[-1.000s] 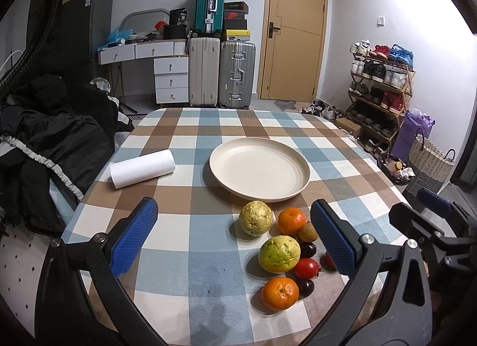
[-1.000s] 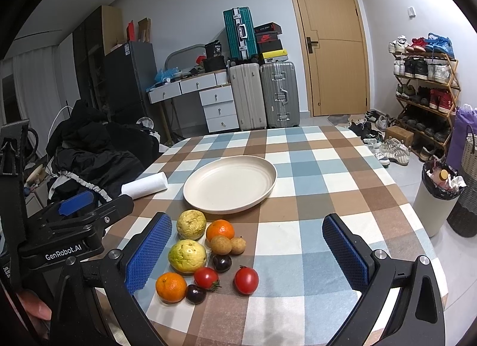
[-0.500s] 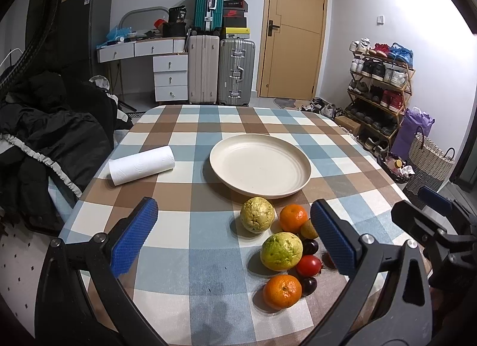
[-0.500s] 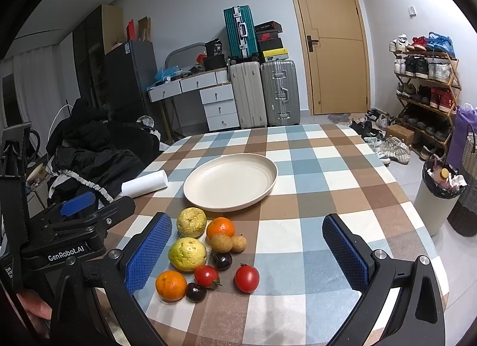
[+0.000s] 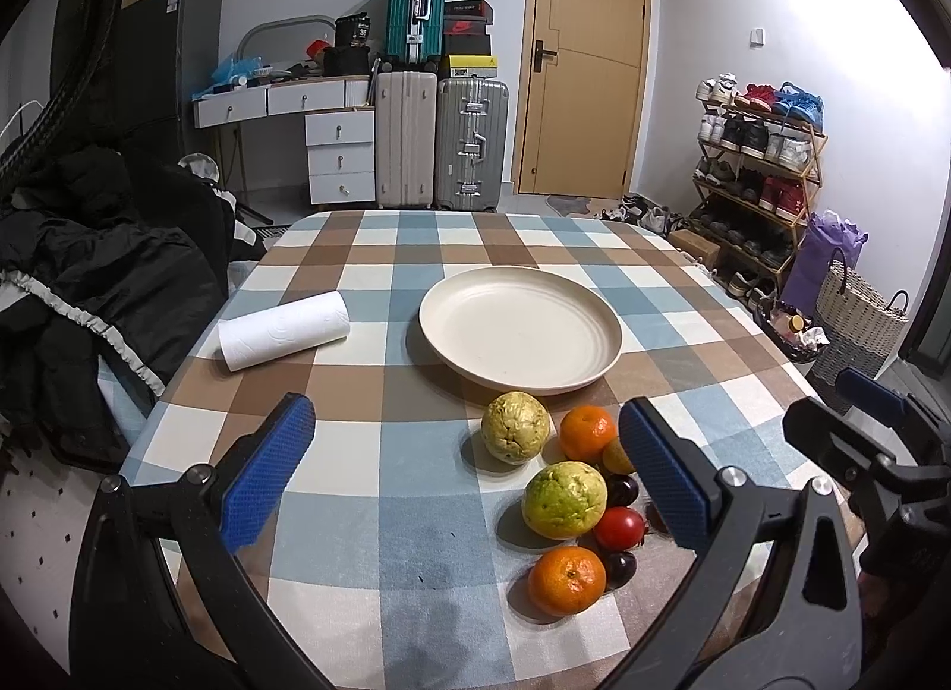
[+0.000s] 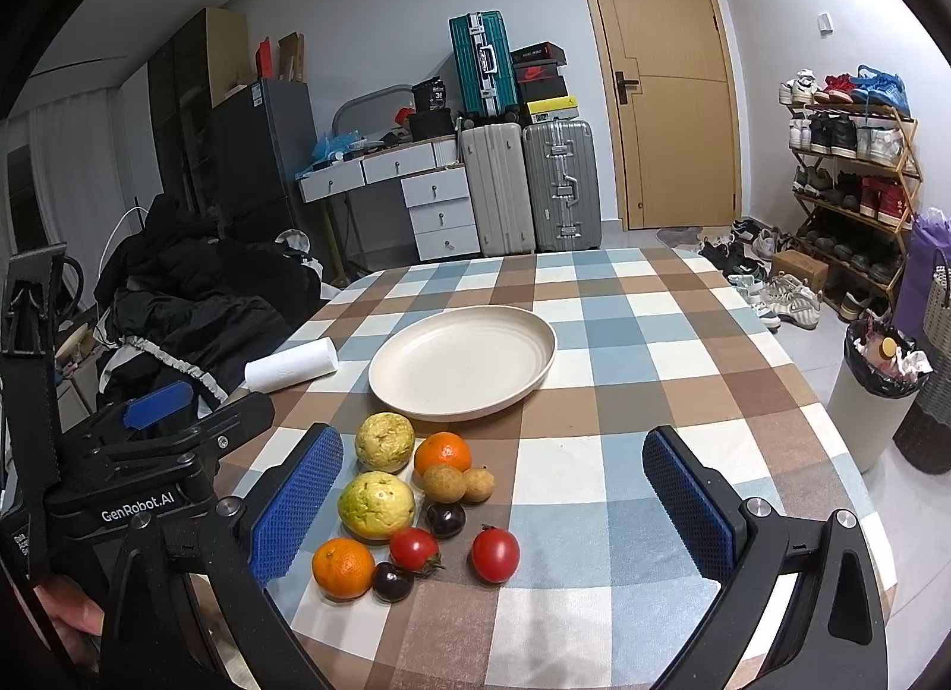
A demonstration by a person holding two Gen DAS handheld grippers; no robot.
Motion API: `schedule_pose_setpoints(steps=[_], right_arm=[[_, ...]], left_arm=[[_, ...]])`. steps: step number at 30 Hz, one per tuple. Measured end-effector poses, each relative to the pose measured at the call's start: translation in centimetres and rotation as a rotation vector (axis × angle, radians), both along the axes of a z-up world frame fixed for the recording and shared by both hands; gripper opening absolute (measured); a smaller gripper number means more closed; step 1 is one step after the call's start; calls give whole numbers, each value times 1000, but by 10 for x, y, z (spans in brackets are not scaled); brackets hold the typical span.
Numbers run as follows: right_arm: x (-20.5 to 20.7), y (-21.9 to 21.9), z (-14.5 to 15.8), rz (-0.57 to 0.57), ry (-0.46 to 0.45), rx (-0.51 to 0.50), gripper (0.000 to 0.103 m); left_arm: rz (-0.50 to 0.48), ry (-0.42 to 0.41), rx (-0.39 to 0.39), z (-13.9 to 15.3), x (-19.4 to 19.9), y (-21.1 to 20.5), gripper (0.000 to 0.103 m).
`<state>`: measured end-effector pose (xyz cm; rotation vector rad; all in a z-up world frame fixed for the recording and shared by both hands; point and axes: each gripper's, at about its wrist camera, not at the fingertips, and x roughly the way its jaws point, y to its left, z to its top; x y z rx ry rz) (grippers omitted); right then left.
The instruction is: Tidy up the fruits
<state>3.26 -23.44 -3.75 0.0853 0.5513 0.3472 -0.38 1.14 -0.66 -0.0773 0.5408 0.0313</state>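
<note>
Covering the whole work surface, a table with a blue, brown and white checked cloth (image 6: pixel 683 369) carries every item below.

Round cream plate (image 6: pixel 463 360): empty, at the table's middle, just beyond the fruit.

White paper-towel roll (image 5: pixel 284 330): lying on its side, left of the plate, apart from it.

Left gripper (image 5: pixel 463 476): black frame, blue textured pads, jaws spread wide, holding nothing, hovering above the near table edge with the fruit near its right finger. Its body, seen from the right wrist view, bears white lettering "GenRobot.AI".

Right gripper (image 6: pixel 493 512): same build, jaws wide apart, empty, touching nothing; the fruit lies by its left finger (image 6: pixel 297 506).

Fruit cluster, on the cloth, just in front of the plate:
- two yellow-green bumpy guavas, far (image 6: pixel 384 441) and near (image 6: pixel 376 504);
- two oranges, one beside the far guava (image 6: pixel 443 454), one nearest the table edge (image 6: pixel 343 567);
- two red tomatoes (image 6: pixel 414 549) (image 6: pixel 494 554);
- two small tan round fruits (image 6: pixel 444 482) (image 6: pixel 478 485), touching;
- two dark purple small fruits (image 6: pixel 446 519) (image 6: pixel 392 581).

Writing on distant boxes is too small to read.
</note>
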Motion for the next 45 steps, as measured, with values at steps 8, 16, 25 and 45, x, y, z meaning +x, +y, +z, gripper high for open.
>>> schedule_pose_setpoints(steps=[8,16,25,45], right_arm=[[1,1,-3,2,7,-1,103],[13,-7,-6,-27,5,20,103],[40,-14,-18,-38,23,37,103],[108,-13,-53,8,130,62,103]], left_arm=[[-6,4,-2,-5,1,-2,102],[-61,54,-61,-25,20,-2,102],[-176,173,-224,-47,68,10,102],[-329,407,-464,-105,178,44,99]])
